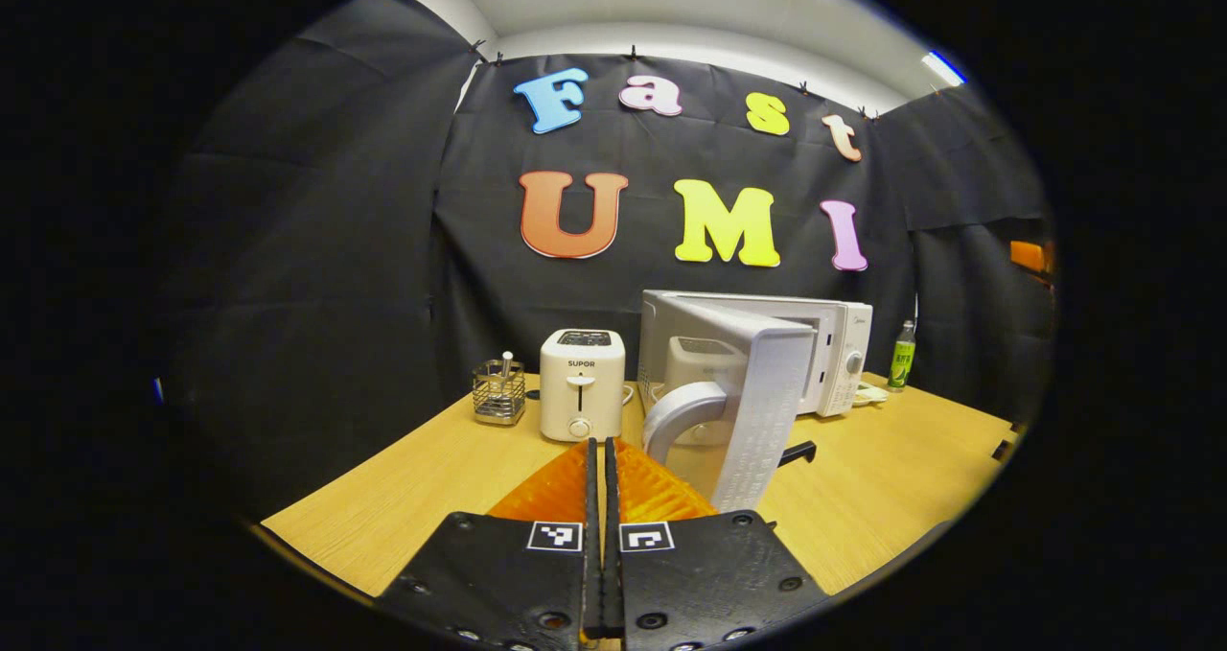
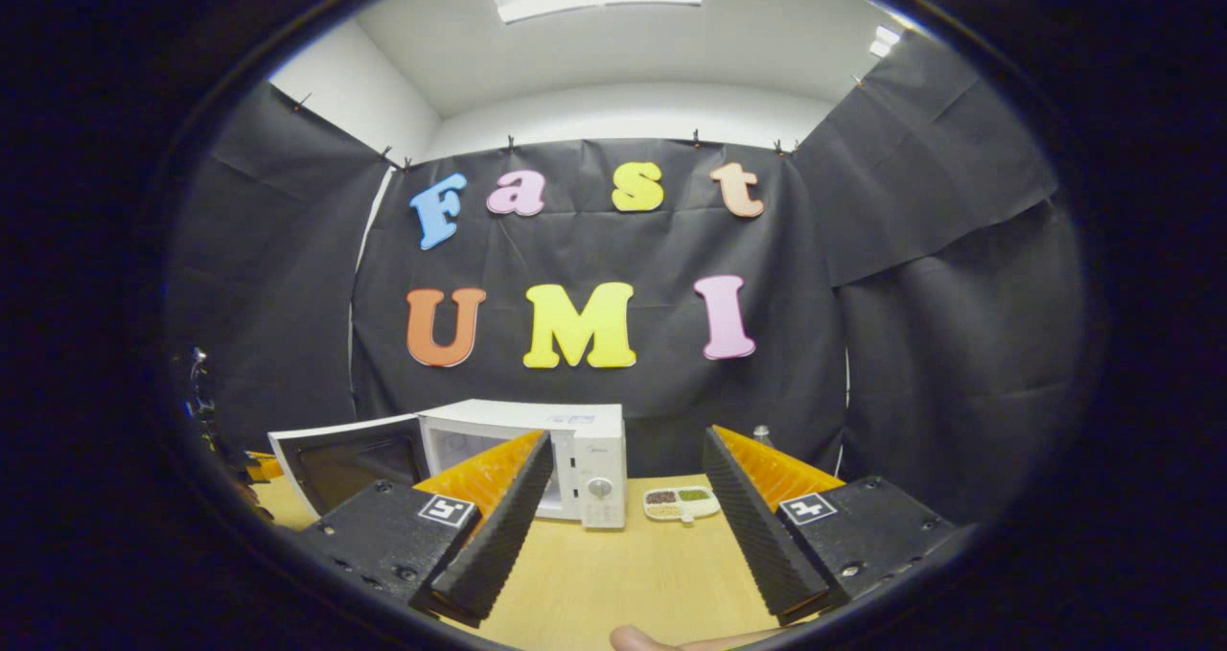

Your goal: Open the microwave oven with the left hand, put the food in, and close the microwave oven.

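white microwave door already hangs open; food tray lies straight ahead between the empty right claw's wide-spread fingers, left claw pinched closed on nothing.

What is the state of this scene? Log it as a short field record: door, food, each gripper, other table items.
microwave door: open, swung out to the left
microwave: white, at the back of the table
food: divided dish on the table, right of the microwave, outside it
left gripper: shut, empty
right gripper: open, empty
other items: toaster, wire holder, green bottle
table: light wood
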`<state>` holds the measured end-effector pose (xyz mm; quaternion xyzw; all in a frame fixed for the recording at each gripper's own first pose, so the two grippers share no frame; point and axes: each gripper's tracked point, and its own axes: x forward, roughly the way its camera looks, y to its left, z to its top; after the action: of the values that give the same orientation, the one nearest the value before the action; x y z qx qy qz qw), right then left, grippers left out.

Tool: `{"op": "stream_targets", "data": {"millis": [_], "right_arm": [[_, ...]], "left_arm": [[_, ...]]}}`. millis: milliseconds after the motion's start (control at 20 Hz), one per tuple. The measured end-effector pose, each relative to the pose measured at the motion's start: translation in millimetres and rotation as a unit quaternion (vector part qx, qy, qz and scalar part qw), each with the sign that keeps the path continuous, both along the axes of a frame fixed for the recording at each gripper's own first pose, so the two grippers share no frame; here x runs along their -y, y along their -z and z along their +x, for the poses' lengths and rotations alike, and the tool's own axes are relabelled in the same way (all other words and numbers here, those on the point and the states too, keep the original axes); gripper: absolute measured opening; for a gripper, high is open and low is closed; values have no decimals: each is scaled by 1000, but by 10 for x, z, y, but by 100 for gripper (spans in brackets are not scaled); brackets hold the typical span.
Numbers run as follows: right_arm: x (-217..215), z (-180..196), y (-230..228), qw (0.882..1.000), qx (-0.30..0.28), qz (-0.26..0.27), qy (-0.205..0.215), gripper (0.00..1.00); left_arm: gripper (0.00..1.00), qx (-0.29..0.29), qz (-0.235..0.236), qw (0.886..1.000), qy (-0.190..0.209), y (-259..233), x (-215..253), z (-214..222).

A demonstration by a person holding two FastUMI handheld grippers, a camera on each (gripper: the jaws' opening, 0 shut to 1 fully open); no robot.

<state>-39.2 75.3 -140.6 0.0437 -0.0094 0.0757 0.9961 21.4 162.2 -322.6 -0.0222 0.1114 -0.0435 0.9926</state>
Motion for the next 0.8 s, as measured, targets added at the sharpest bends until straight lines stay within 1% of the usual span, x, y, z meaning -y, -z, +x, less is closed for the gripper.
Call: {"op": "stream_targets", "data": {"millis": [50, 100, 150, 200, 250, 300, 400, 550, 600, 650, 700, 800], "right_arm": [[70, -52, -11, 1000, -2, 1, -1, 91], [130, -103, -49, 1000, -4, 1, -3, 100], [224, -145, -65, 1000, -6, 1, 1, 92], [289, -181, -73, 1000, -8, 3, 0, 100], [341, -210, -95, 1000, -7, 6, 0, 100], [411, -230, -92, 1000, -8, 9, 6, 92], [521, -275, -71, 1000, -6, 12, 14, 92], [588, -337, -24, 1000, -7, 14, 9, 92], [616, -349, -11, 1000, -7, 16, 8, 100], [641, -361, -6, 1000, -7, 16, 8, 100], [661, -363, -3, 1000, -6, 15, 9, 92], [684, -368, 29, 1000, -9, 13, 8, 91]], "left_arm": [[0, 3, 0, 1000, 12, -11, 64, -12], [0, 6, -7, 1000, 24, -4, 143, -43], [0, 5, -16, 999, 36, -3, 245, -41], [0, 0, -21, 999, 47, 19, 327, -25], [0, -6, -21, 998, 60, 79, 421, -10], [0, -12, -16, 997, 73, 118, 508, -10], [0, -3, -8, 995, 103, 132, 722, 26], [0, -8, -36, 985, 167, 190, 1133, 150], [0, -10, -44, 981, 187, 201, 1252, 211], [0, -13, -43, 978, 204, 215, 1349, 254], [0, -6, -39, 976, 216, 203, 1438, 313], [0, -6, -51, 968, 247, 179, 1682, 402]]}}
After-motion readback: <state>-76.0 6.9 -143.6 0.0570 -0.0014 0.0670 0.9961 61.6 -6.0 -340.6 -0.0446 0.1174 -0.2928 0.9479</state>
